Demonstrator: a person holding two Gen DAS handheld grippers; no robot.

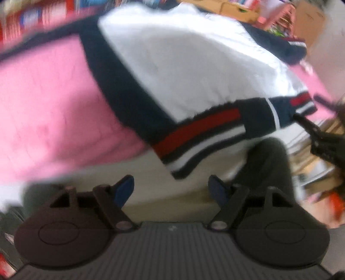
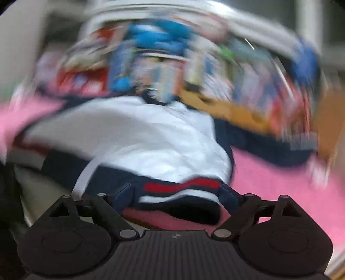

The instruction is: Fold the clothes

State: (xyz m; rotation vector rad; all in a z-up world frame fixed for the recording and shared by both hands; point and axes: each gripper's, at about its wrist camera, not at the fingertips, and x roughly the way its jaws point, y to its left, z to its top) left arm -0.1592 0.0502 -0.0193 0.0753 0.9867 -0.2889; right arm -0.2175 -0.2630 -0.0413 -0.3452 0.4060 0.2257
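Note:
A white garment (image 1: 189,64) with navy sleeves and a navy, red and white striped hem lies on a pink cloth (image 1: 43,103). My left gripper (image 1: 171,189) is open and empty, just below the hem's near corner. In the right wrist view the same garment (image 2: 140,140) lies ahead, and my right gripper (image 2: 175,196) is open with its fingers on either side of the striped hem (image 2: 183,187). The right gripper also shows at the right edge of the left wrist view (image 1: 319,137), by the far hem corner. Both views are blurred.
The pink cloth (image 2: 280,183) covers the surface and ends near my left gripper. Cardboard boxes (image 1: 232,8) and colourful packages (image 2: 161,64) stand behind the garment. A person's dark trouser leg (image 1: 267,163) is below the hem.

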